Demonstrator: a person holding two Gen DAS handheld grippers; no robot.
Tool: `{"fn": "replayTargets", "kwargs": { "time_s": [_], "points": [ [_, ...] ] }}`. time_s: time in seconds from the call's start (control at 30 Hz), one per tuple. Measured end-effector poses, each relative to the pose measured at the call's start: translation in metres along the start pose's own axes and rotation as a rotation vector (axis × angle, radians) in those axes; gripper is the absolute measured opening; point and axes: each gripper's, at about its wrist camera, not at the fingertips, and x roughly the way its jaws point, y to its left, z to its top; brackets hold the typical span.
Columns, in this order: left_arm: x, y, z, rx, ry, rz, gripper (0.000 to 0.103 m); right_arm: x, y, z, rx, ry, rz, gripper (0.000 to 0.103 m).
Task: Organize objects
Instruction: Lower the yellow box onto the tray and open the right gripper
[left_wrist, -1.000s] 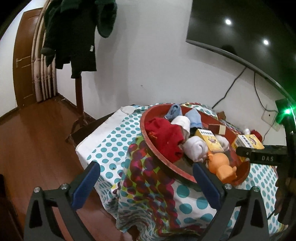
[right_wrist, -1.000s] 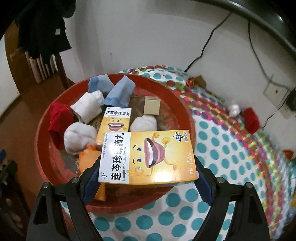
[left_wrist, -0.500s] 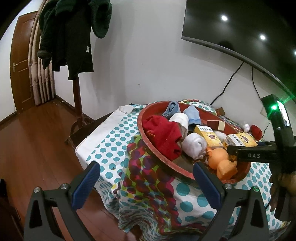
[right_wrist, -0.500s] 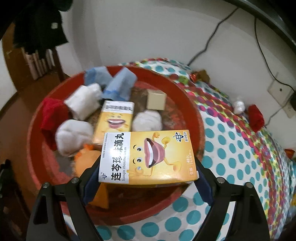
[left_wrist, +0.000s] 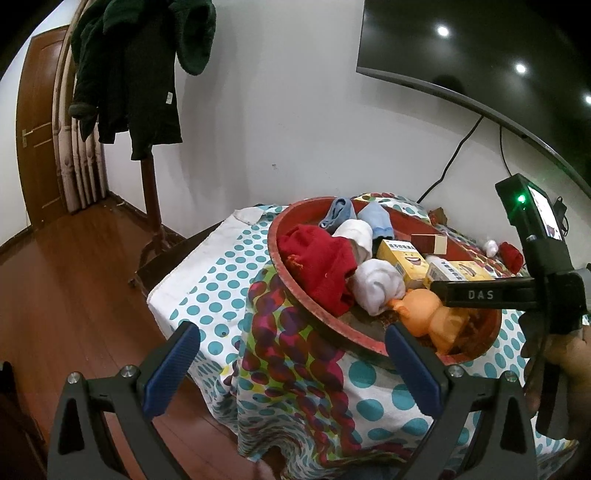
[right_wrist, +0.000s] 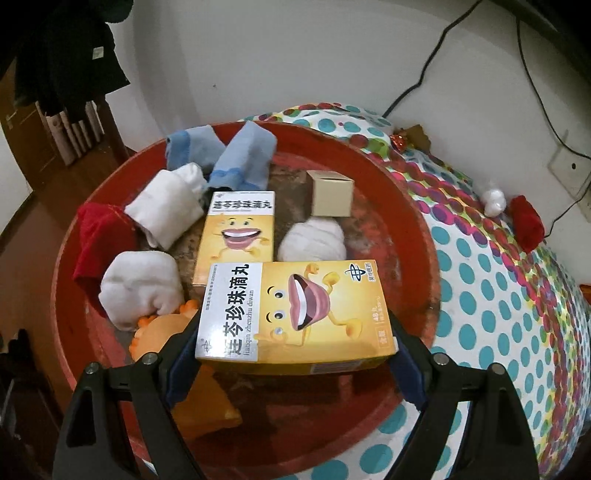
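Yellow cardboard fills the right tongs (right_wrist: 295, 343): they pinch a medicine box (right_wrist: 293, 314) by its ends, over the near part of the red basin (right_wrist: 406, 229) on the polka-dot table (right_wrist: 491, 295). Under and around it crowd a 2nd yellow box (right_wrist: 236, 229), white rolled socks (right_wrist: 138, 288), blue socks (right_wrist: 243, 155), a red cloth (right_wrist: 98, 240), a small tan carton (right_wrist: 330, 192) and an orange toy (right_wrist: 159, 332). The left tongs (left_wrist: 291, 369) hang spread and empty before the basin's rim.

The red basin (right_wrist: 424, 236) is crowded along its left rim with rolled white socks (right_wrist: 140, 288), a red cloth (right_wrist: 96, 240) and an orange toy (right_wrist: 162, 332); bare floor shows along its right wall; the tablecloth's (right_wrist: 480, 280) right side lies open, the wall close behind.
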Motion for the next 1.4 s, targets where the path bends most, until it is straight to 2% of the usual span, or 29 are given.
{"fn": "replayTargets", "kwargs": {
  "time_s": [0.17, 0.23, 0.3, 0.37, 0.7, 0.9, 1.0, 1.13, 1.23, 1.4],
  "points": [
    [-0.001, -0.001, 0.0, 0.014, -0.006, 0.006, 0.103, 0.006, -0.008, -0.003, -0.006, 0.019, -0.063, 0.086],
    [-0.002, -0.003, 0.0, 0.021, -0.015, 0.016, 0.103, 0.007, -0.01, -0.009, -0.012, 0.015, -0.025, 0.086],
    [-0.003, -0.003, 0.0, 0.022, -0.02, 0.014, 0.103, 0.004, -0.004, -0.011, -0.032, 0.002, -0.057, 0.086],
    [-0.001, -0.005, -0.001, 0.027, -0.015, 0.012, 0.103, 0.005, -0.004, -0.009, -0.014, 0.003, -0.026, 0.086],
    [-0.001, -0.009, -0.002, 0.044, -0.013, 0.011, 0.103, 0.014, -0.004, -0.011, 0.047, 0.002, 0.007, 0.086],
    [-0.001, -0.009, -0.002, 0.048, -0.008, 0.012, 0.103, 0.013, -0.004, -0.011, 0.065, -0.009, -0.006, 0.088],
    [-0.002, -0.012, -0.002, 0.06, -0.009, 0.01, 0.103, 0.007, -0.001, -0.011, 0.068, -0.01, -0.042, 0.09],
    [-0.008, -0.019, -0.002, 0.08, -0.031, 0.004, 0.103, -0.02, 0.001, -0.013, 0.061, -0.095, -0.053, 0.101],
    [-0.014, -0.024, -0.002, 0.098, -0.049, -0.003, 0.103, -0.042, 0.003, -0.017, 0.057, -0.142, -0.067, 0.101],
    [-0.029, -0.036, -0.002, 0.133, -0.105, -0.014, 0.103, -0.064, -0.002, -0.024, 0.091, -0.163, -0.061, 0.102]
  ]
}}
